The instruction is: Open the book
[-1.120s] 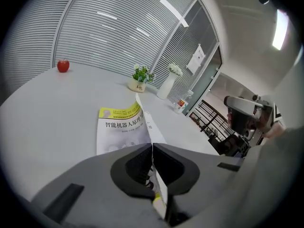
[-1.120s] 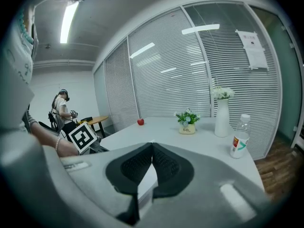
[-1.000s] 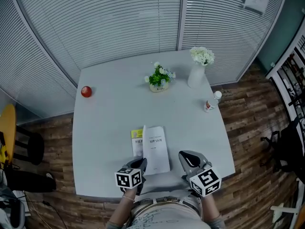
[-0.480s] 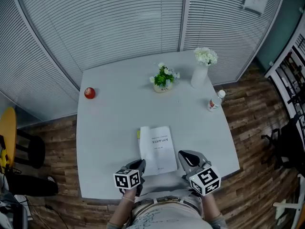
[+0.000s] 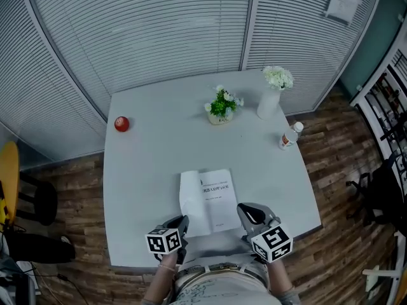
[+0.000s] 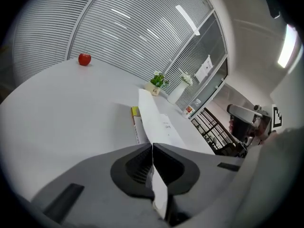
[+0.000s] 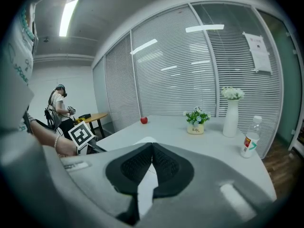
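The book lies flat by the tabletop's near edge, a little right of the middle, straight ahead of the person. Its top leaf, white and thin, is lifted from the near corner; whether it is the cover or a page I cannot tell.

The left gripper has this leaf. In the left gripper view its fingers are closed tight on the sheet, which rises from between them and runs back to the book's yellow edge.

A second ago the leaf stood nearly upright along the book's left side, with a yellow strip showing beyond it. Now it has swung over to the left and hides that strip in the head view, and the left gripper has drawn leftward toward the near edge with it. I judge the opening well along: the leaf is past upright, and what remains is to lay it down flat and let go.

The right gripper hovers just right of the book's near right corner. Its fingers meet at the tips and nothing is between them.

Well apart from all this are an apple near the left edge, a flower pot and a vase toward the far edge, and a bottle by the right edge.
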`<act>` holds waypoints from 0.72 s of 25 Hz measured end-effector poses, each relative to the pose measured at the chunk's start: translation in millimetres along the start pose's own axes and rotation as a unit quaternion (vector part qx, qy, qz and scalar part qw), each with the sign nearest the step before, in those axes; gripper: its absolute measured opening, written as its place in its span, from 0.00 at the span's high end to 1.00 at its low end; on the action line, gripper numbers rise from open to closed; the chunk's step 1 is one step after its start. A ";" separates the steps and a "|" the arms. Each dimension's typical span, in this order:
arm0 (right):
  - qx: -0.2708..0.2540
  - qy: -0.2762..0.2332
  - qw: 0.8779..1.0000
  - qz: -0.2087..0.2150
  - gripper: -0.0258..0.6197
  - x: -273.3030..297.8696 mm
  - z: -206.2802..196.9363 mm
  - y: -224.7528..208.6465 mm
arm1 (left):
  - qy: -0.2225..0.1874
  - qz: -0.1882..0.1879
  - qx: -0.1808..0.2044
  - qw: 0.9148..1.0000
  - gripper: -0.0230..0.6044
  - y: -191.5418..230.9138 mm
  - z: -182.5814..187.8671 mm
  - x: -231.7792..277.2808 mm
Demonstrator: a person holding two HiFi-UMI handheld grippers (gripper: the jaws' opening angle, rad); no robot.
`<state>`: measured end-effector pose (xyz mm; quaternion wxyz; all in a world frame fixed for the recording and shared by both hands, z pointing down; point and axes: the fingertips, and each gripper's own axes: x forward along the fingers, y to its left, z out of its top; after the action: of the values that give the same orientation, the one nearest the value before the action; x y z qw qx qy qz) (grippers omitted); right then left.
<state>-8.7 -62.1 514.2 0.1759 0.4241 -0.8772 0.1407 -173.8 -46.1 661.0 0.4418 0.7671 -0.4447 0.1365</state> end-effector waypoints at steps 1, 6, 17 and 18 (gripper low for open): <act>0.000 0.000 1.000 -0.001 0.96 0.9 0.2 1.0 | -0.001 0.001 -0.005 1.000 0.96 3.9 -0.4 -2.3; 0.003 0.002 1.000 -0.001 0.96 9.0 2.4 8.1 | 0.001 0.010 -0.014 1.000 0.96 24.3 -0.2 -12.0; 0.005 0.008 1.000 0.007 0.96 24.3 2.6 22.0 | 0.005 0.042 -0.037 0.998 0.96 66.1 -5.8 -29.9; 0.005 0.009 1.000 0.007 0.96 25.3 2.5 22.8 | 0.005 0.046 -0.040 0.998 0.96 70.8 -6.2 -32.1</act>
<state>-41.9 -67.0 520.6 0.1802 0.4180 -0.8776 0.1503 -247.8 -38.3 684.6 0.4677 0.7270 -0.4820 0.1428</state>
